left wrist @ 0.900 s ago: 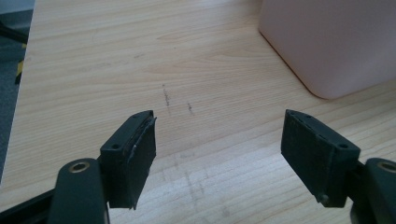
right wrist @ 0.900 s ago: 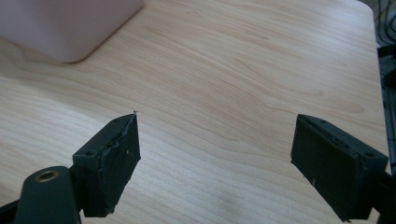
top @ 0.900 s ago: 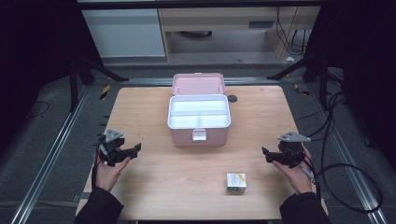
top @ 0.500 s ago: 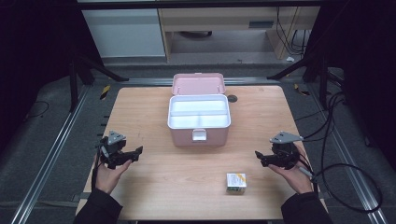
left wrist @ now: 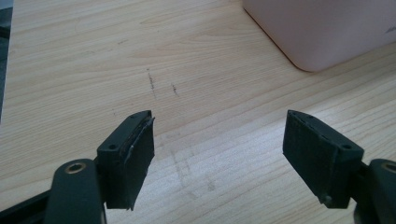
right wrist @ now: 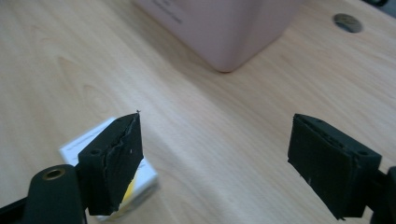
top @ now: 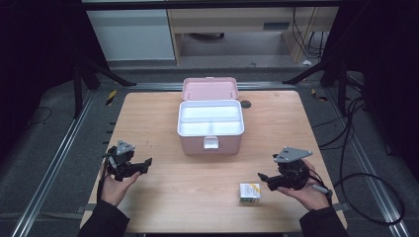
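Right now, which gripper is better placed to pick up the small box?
Right. The right gripper is open beside the small box; the left gripper is far across the table.

table: I work at a light wooden table (top: 163, 123) with a round cable hole (top: 245, 104) near its far edge
floor: grey carpet (top: 44, 148) around me, with metal rails (top: 54, 163) running along both sides of the table
cables: black cables (top: 365, 163) loop on the floor to my right
far side: a white cabinet (top: 131, 34) and a pale wooden shelf unit (top: 232, 29) stand beyond the table
light: the table is lit, the room's edges fall dark
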Action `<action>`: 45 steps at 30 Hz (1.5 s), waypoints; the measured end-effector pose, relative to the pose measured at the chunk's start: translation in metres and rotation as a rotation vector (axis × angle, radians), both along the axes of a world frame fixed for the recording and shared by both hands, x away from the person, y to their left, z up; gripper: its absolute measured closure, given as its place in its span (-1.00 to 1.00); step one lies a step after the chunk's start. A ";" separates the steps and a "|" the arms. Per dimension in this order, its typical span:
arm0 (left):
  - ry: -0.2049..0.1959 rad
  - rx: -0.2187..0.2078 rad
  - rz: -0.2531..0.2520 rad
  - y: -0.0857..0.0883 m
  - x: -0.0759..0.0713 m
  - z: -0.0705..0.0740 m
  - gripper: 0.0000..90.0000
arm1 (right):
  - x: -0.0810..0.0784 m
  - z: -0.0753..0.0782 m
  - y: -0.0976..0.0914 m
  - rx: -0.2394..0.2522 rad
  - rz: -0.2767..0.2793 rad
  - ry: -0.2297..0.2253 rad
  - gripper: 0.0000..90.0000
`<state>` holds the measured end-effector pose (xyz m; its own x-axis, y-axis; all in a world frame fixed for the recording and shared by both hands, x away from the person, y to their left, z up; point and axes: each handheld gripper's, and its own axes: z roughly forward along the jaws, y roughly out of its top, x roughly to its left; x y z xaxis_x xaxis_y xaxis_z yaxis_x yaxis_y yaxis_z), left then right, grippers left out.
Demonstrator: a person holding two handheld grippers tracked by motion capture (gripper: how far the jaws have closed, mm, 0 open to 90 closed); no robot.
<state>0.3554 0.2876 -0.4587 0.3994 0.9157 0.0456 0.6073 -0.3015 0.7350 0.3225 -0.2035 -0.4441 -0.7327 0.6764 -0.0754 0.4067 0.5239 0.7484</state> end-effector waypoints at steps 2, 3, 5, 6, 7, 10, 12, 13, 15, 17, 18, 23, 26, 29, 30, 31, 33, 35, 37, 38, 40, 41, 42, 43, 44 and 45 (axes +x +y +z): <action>-0.001 0.006 -0.002 0.000 0.000 0.000 -0.45 | -0.004 -0.001 0.005 -0.006 0.029 0.018 -0.63; 0.002 0.008 -0.003 -0.001 0.000 0.000 -0.45 | -0.007 -0.003 0.007 -0.010 0.045 0.025 -0.63; 0.004 0.004 0.000 -0.001 -0.001 -0.001 -0.45 | -0.015 -0.008 0.013 -0.021 0.070 0.041 -0.62; 0.007 0.004 -0.004 -0.001 0.000 -0.001 -0.45 | -0.015 -0.008 0.013 -0.021 0.070 0.041 -0.62; 0.008 0.006 -0.005 -0.001 -0.001 -0.001 -0.45 | -0.016 -0.011 0.016 -0.024 0.079 0.049 -0.62; 0.011 0.009 -0.010 -0.002 -0.001 -0.002 -0.45 | -0.017 -0.018 0.025 -0.048 0.118 0.072 -0.62; 0.017 0.015 -0.016 -0.002 0.000 -0.003 -0.45 | -0.017 -0.026 0.031 -0.063 0.143 0.101 -0.62; 0.019 0.020 -0.016 -0.002 0.000 -0.003 -0.44 | -0.017 -0.032 0.035 -0.085 0.161 0.116 -0.61; 0.020 0.019 -0.016 -0.001 0.000 -0.004 -0.44 | -0.017 -0.035 0.038 -0.102 0.172 0.122 -0.61; 0.020 0.020 -0.016 -0.001 0.000 -0.004 -0.44 | -0.017 -0.039 0.042 -0.122 0.191 0.126 -0.57; 0.020 0.019 -0.016 -0.001 0.000 -0.004 -0.43 | -0.017 -0.041 0.044 -0.121 0.200 0.132 -0.52; 0.021 0.024 -0.018 -0.002 0.000 -0.004 -0.42 | -0.019 -0.046 0.051 -0.174 0.218 0.115 -0.29; 0.024 0.022 -0.017 -0.002 0.001 -0.005 -0.41 | -0.018 -0.044 0.050 -0.171 0.208 0.102 -0.04; 0.026 0.022 -0.017 -0.002 0.001 -0.005 -0.40 | -0.017 -0.044 0.048 -0.152 0.193 0.114 -0.01; 0.027 0.023 -0.018 -0.002 0.001 -0.005 -0.40 | -0.016 -0.044 0.047 -0.146 0.182 0.122 -0.01; 0.027 0.025 -0.018 -0.002 0.001 -0.005 -0.40 | -0.015 -0.043 0.046 -0.142 0.172 0.132 -0.01; 0.030 0.027 -0.021 -0.002 0.001 -0.005 -0.40 | -0.014 -0.043 0.046 -0.138 0.164 0.139 -0.02; 0.032 0.027 -0.022 -0.003 0.001 -0.006 -0.40 | -0.014 -0.042 0.046 -0.142 0.147 0.148 -0.06; 0.034 0.027 -0.023 -0.003 0.001 -0.006 -0.40 | -0.013 -0.042 0.048 -0.151 0.132 0.166 -0.13; 0.036 0.027 -0.023 -0.003 0.001 -0.006 -0.40 | -0.011 -0.042 0.050 -0.159 0.126 0.186 -0.13; 0.038 0.028 -0.026 -0.003 0.001 -0.006 -0.40 | -0.009 -0.045 0.054 -0.183 0.132 0.204 -0.13; 0.040 0.029 -0.028 -0.004 0.002 -0.006 -0.40 | -0.008 -0.046 0.056 -0.197 0.132 0.212 -0.13; 0.039 0.030 -0.028 -0.004 0.002 -0.006 -0.40 | -0.007 -0.047 0.058 -0.206 0.132 0.215 -0.12; 0.042 0.030 -0.029 -0.004 0.002 -0.007 -0.40 | -0.006 -0.047 0.059 -0.209 0.130 0.221 -0.11; 0.044 0.030 -0.030 -0.004 0.002 -0.007 -0.40 | -0.005 -0.047 0.060 -0.213 0.131 0.227 -0.09; 0.049 0.033 -0.032 -0.004 0.002 -0.007 -0.40 | -0.003 -0.047 0.063 -0.224 0.129 0.233 -0.08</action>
<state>0.3577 0.2836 -0.4661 0.4310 0.9007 0.0555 0.6317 -0.3450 0.6942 0.3200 -0.1409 -0.4914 -0.8261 0.5625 -0.0323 0.4725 0.7229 0.5041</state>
